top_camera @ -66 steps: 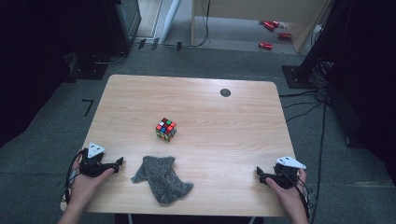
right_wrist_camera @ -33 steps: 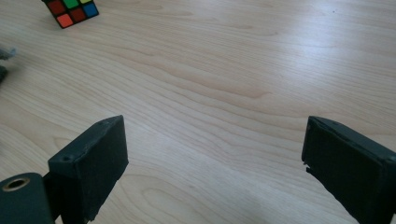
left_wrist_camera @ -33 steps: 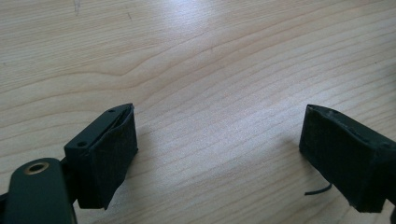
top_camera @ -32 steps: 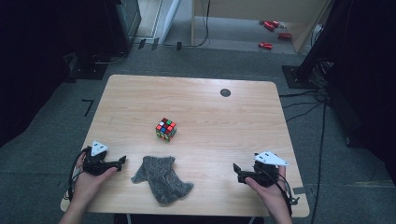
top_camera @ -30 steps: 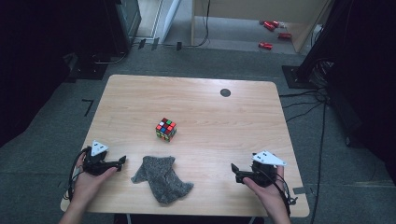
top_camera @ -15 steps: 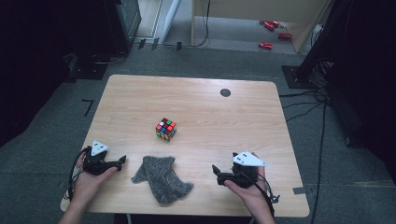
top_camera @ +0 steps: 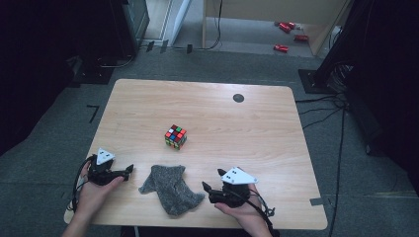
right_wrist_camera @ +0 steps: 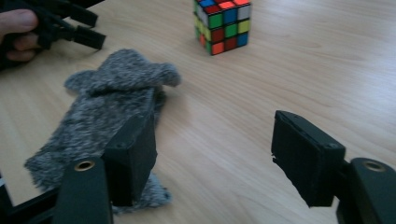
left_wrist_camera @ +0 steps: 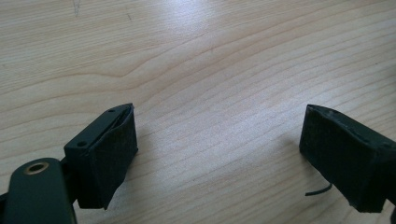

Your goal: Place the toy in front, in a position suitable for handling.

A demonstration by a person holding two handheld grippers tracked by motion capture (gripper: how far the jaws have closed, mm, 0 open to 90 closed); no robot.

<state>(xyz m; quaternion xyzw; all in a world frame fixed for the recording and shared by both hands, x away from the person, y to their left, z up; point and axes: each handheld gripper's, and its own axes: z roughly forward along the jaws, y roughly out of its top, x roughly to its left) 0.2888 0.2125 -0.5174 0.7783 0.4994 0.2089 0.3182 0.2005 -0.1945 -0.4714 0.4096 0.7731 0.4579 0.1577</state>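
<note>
In the high view, a grey fuzzy cloth (top_camera: 169, 188) lies crumpled in the lower middle of the frame on the wooden bench (top_camera: 257, 128). A colour cube (top_camera: 175, 136) stands just above it, apart from it, near the centre. The left tongs (top_camera: 129, 169) rest at the lower left, tips pointing toward the cloth but clear of it. The right tongs (top_camera: 205, 187) sit at the lower centre-right, tips just beside the cloth's right edge.

In the left gripper view, the left tongs (left_wrist_camera: 217, 154) stand wide open over bare wood, with nothing between the jaws.

In the right gripper view, the right tongs (right_wrist_camera: 212, 158) are also wide open and hold nothing. The cloth (right_wrist_camera: 107, 112) fills the left half of the frame, with one jaw standing in front of its near edge; whether it touches is hard to tell. The cube (right_wrist_camera: 223, 24) stands at the top centre, and the other hand (right_wrist_camera: 18, 32) with its tongs shows at the upper left.

Judging from this, the work has barely begun: the cloth is approached but not yet gripped, so grasping it and whatever handling follows are all left.
</note>
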